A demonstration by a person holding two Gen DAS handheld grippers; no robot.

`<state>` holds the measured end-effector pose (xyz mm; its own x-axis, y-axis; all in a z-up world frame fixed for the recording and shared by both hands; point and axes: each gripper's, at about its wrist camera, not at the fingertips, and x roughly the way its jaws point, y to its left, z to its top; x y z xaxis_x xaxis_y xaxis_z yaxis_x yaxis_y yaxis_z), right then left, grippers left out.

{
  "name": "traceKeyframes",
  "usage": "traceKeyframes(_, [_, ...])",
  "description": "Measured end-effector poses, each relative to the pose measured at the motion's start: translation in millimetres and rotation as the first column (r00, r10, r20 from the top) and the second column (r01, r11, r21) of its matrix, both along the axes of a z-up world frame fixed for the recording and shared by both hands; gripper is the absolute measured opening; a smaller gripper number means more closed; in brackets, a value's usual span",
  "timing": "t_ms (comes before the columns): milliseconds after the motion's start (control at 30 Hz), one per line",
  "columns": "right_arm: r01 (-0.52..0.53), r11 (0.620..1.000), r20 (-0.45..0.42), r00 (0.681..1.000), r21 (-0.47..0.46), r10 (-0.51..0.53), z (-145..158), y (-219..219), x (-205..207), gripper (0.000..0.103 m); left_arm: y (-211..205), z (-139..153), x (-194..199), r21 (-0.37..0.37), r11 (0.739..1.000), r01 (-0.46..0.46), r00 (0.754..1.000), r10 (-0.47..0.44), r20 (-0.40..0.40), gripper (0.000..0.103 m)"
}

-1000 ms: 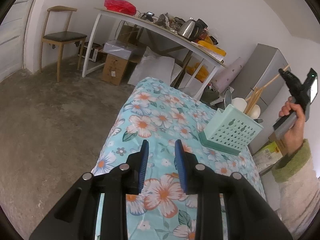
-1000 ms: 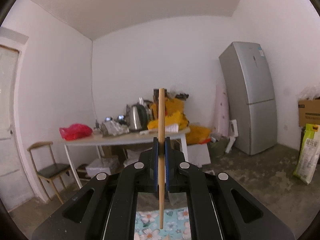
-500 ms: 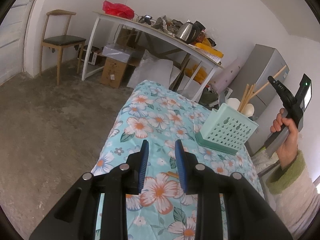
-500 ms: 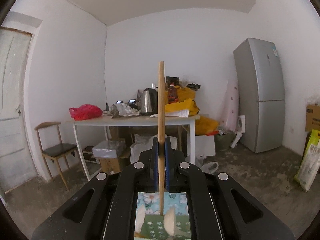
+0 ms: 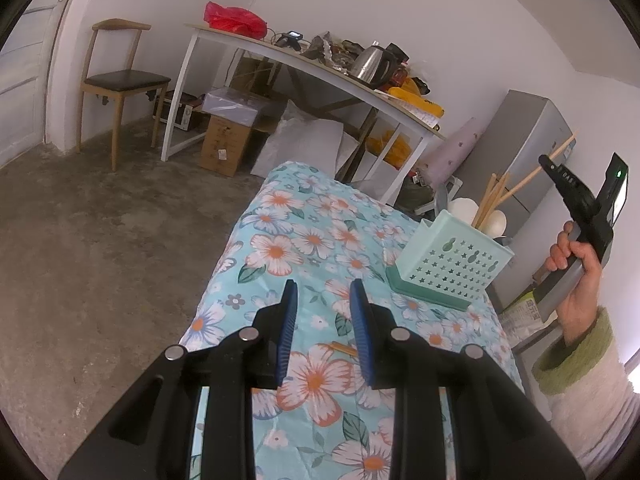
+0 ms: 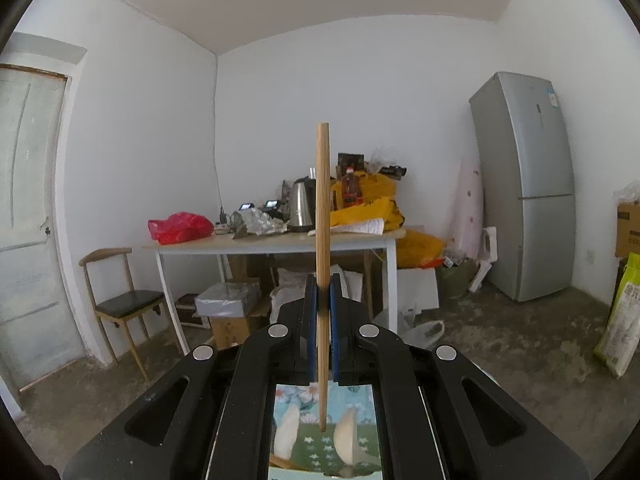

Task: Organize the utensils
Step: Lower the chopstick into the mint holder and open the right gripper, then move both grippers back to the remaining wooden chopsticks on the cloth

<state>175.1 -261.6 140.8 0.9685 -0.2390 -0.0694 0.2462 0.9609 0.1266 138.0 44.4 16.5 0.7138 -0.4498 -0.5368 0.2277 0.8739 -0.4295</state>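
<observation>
My right gripper (image 6: 323, 280) is shut on a wooden chopstick (image 6: 322, 208) held upright, its lower tip over the mint green utensil basket (image 6: 320, 444) with white spoons (image 6: 347, 432). In the left wrist view the right gripper (image 5: 560, 172) is held high right of the basket (image 5: 452, 268), which holds chopsticks (image 5: 490, 200) and white spoons (image 5: 464, 208). My left gripper (image 5: 324, 292) is open and empty above the floral tablecloth (image 5: 296, 248). A chopstick (image 5: 342, 347) lies on the cloth between its fingers.
A white desk (image 5: 304, 68) with a kettle and clutter stands behind, boxes below it. A wooden chair (image 5: 120, 80) is far left. A grey fridge (image 6: 528, 184) stands at the right. The floor (image 5: 100, 240) is bare concrete.
The right gripper has come down with the chopstick, so its tip now hangs over the basket. The left gripper has shifted slightly and stayed open.
</observation>
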Motion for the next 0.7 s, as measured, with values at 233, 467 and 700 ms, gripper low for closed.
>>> traceKeyframes(233, [-0.032, 0.999, -0.088, 0.996, 0.011, 0.033, -22, 5, 2, 0.005, 1, -2, 2, -0.007, 1.000, -0.004, 1.000, 0.004, -0.009, 0.026])
traceKeyframes(467, [-0.042, 0.999, -0.101, 0.994, 0.020, 0.043, -30, 5, -19, 0.025, -3, -5, 2, -0.009, 1.000, 0.006, 1.000, -0.006, -0.015, 0.026])
traceKeyframes(700, [-0.029, 0.995, -0.088, 0.995, 0.093, 0.037, -30, -6, -53, 0.029, -7, -8, 4, -0.005, 1.000, 0.014, 1.000, -0.014, -0.021, 0.026])
